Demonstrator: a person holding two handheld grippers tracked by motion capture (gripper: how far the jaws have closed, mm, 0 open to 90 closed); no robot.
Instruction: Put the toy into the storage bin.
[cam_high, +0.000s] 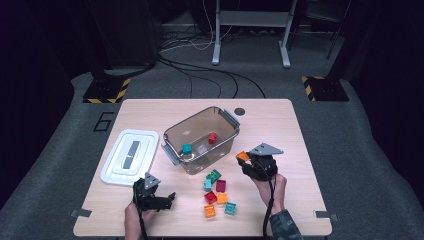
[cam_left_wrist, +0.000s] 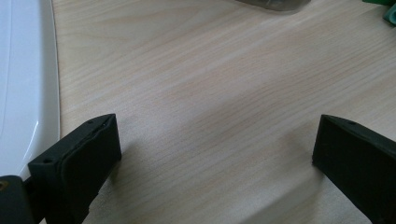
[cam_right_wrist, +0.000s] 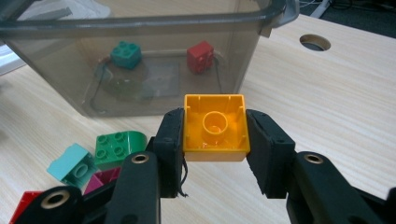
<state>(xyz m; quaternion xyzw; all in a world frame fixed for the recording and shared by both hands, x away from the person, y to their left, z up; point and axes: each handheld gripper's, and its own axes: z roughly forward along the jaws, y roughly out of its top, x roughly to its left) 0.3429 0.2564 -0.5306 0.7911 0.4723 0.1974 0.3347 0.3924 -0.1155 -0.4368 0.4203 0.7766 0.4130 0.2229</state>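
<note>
Risk first, from the high view: my right gripper (cam_high: 243, 158) carries an orange brick (cam_high: 242, 156) just beside the clear bin (cam_high: 201, 136); if I swing too low, it could clip the rim. A "6" is marked on the floor. Left gripper view: my left gripper (cam_left_wrist: 215, 154) idles with jaws wide over bare table (cam_left_wrist: 210, 70), beside the white lid (cam_left_wrist: 23, 84). Right gripper view: pads clamp the brick's side walls, hollow underside facing me; a shallow hold could let it twist loose. No writing readable.
</note>
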